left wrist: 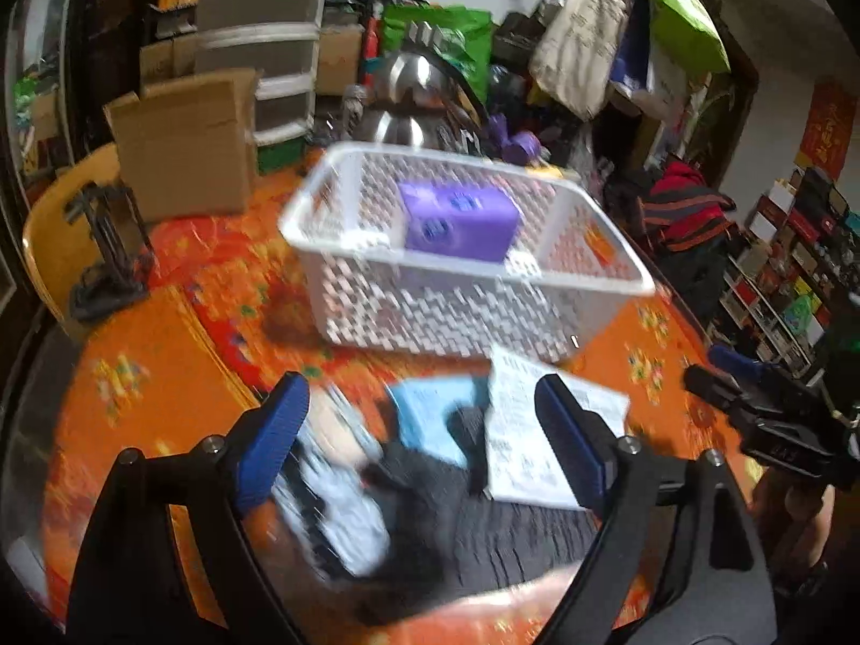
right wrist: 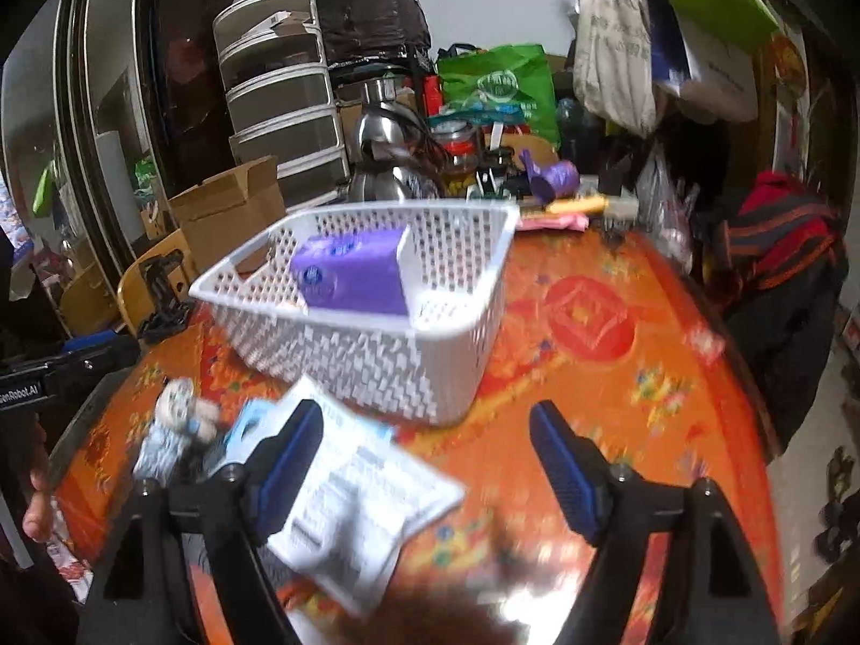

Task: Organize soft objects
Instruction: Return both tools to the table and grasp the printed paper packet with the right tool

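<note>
Your left gripper (left wrist: 422,432) stood released, its blue pads spread wide over the orange patterned tablecloth (left wrist: 161,355) with nothing pressed between them. Just ahead of its left pad lay a blurred white-and-grey soft toy (left wrist: 344,505); between the pads sat a dark cloth (left wrist: 424,484) and a light blue packet (left wrist: 430,414), and at the right pad a white printed pouch (left wrist: 516,430). Beyond them stood the white lattice basket (left wrist: 430,317) with a purple tissue pack (left wrist: 462,220) inside. Only this view showed the dark cloth, and your other gripper at its far right edge.

Your right gripper (right wrist: 427,470) was likewise unclenched and empty. The white printed pouch (right wrist: 365,505) lay partly under its left pad, the soft toy (right wrist: 172,430) and blue packet (right wrist: 242,430) further left, the basket (right wrist: 376,365) ahead and left of centre. Only this view showed bare cloth right of the basket and your fingers (right wrist: 37,505) at the left edge.
</note>
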